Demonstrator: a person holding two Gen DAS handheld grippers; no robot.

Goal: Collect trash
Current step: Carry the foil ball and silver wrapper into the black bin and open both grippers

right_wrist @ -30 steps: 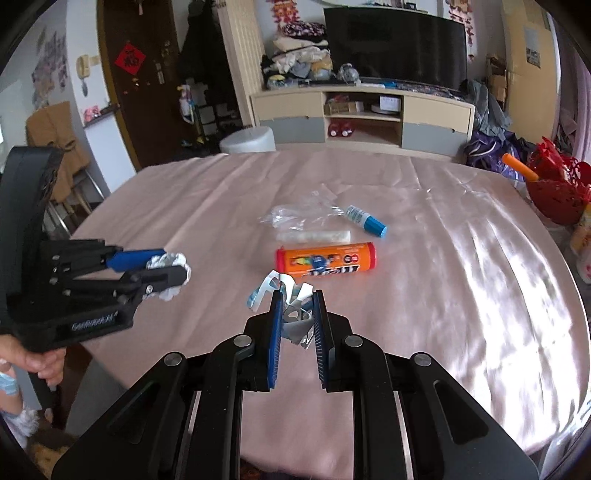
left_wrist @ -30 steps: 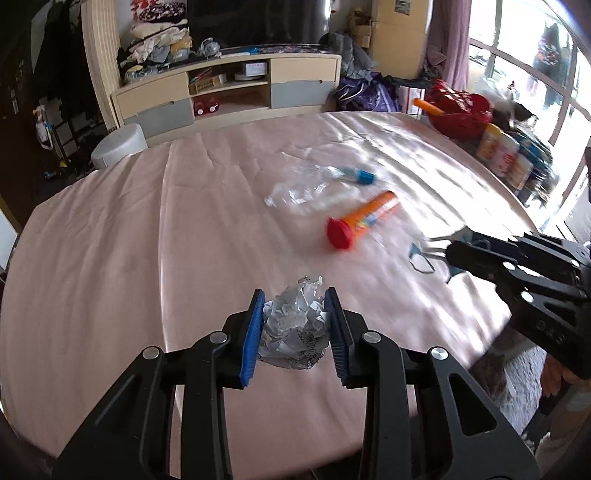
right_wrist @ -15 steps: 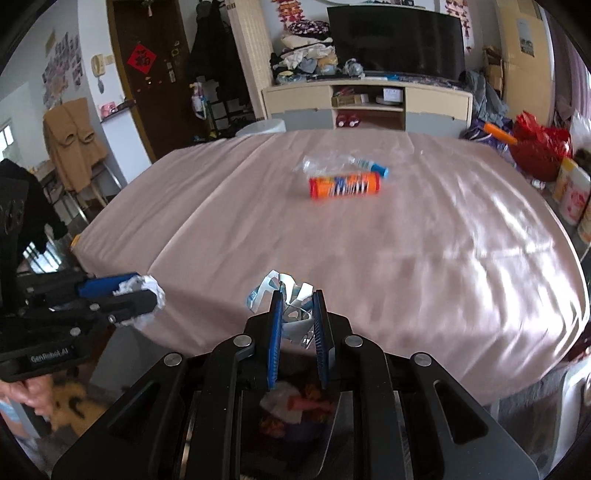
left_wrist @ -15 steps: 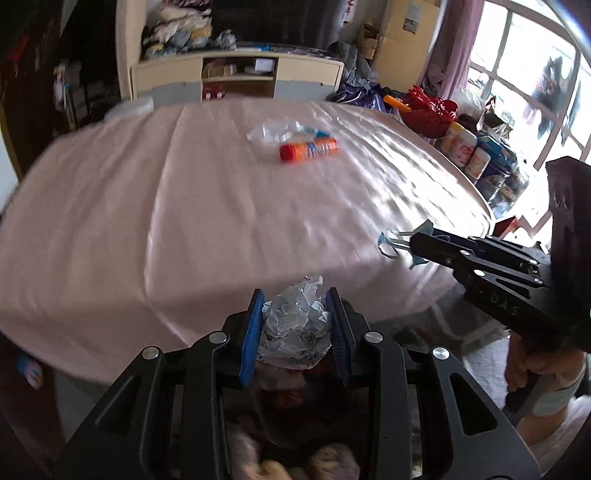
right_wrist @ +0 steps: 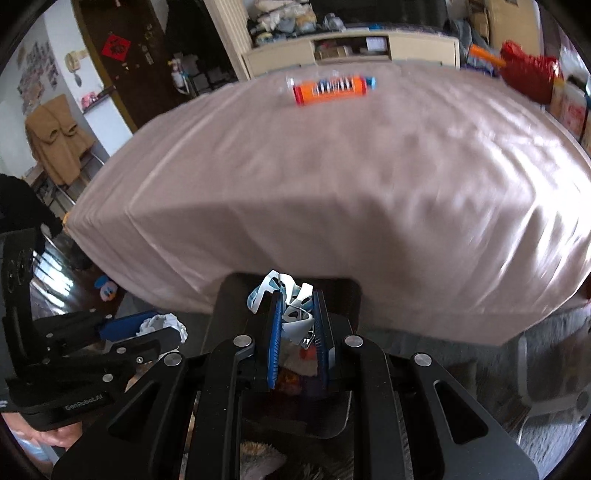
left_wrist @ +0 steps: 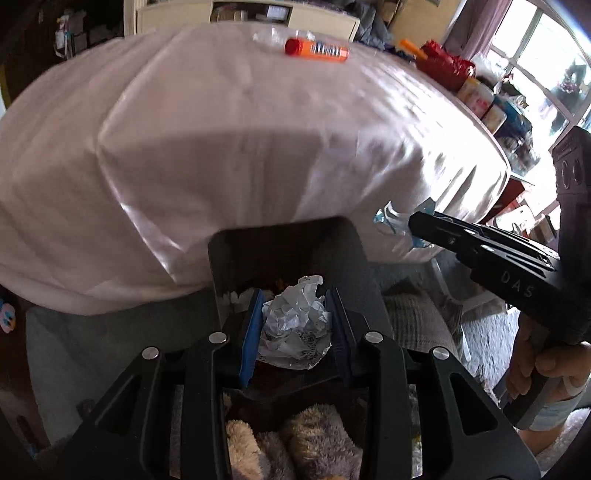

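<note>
right wrist alone shows a blue-white wrapper (right_wrist: 291, 314) pinched.

A crumpled paper ball (left_wrist: 295, 321) sits in matt black plastic tongs (left_wrist: 294, 325); the pink tablecloth (left_wrist: 240, 122) is smooth, satiny cloth.

A pink-clothed table (left_wrist: 240, 122) carries an orange tube (left_wrist: 317, 49) and clear plastic (left_wrist: 267, 36).

The left claw (left_wrist: 293, 325) gripped a crumpled paper ball (left_wrist: 295, 325) above a dark bin (left_wrist: 347, 236) — beside the draped counter (left_wrist: 258, 122). The right claw (left_wrist: 410, 225) pinched a blue-white wrapper (left_wrist: 391, 219); an orange tube (left_wrist: 317, 50) lay far back.
</note>
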